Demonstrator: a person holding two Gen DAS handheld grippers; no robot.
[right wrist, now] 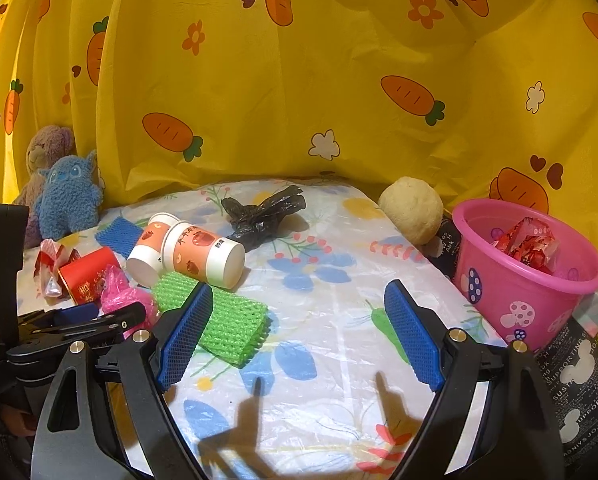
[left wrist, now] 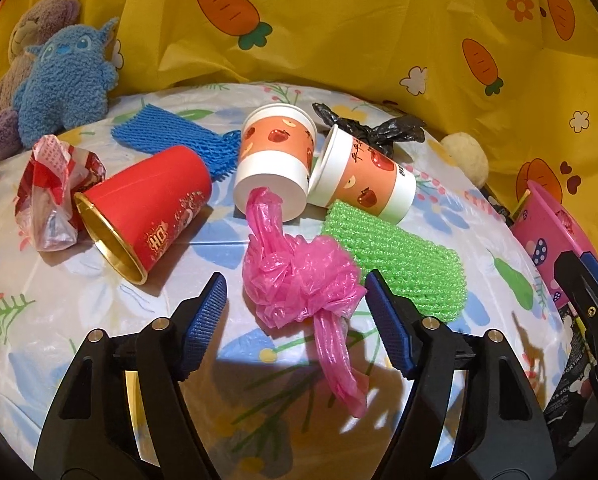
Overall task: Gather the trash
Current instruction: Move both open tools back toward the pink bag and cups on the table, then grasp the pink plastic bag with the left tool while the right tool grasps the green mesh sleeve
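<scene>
Your left gripper (left wrist: 295, 300) wide open, empty; crumpled pink plastic bag (left wrist: 299, 280) lies on floral tabletop (left wrist: 99, 300) right between its blue pads (left wrist: 209, 312). Bag's long axis runs fore-aft, tail trailing toward you. Left nearer by far. Right gripper (right wrist: 299, 332) also spread wide, holding nothing, over bare cloth. Pink plastic bucket (right wrist: 527, 280) sits off to right.

both hand-held grippers, left (left wrist: 295, 300) and right (right wrist: 299, 330), gape wide.
</scene>
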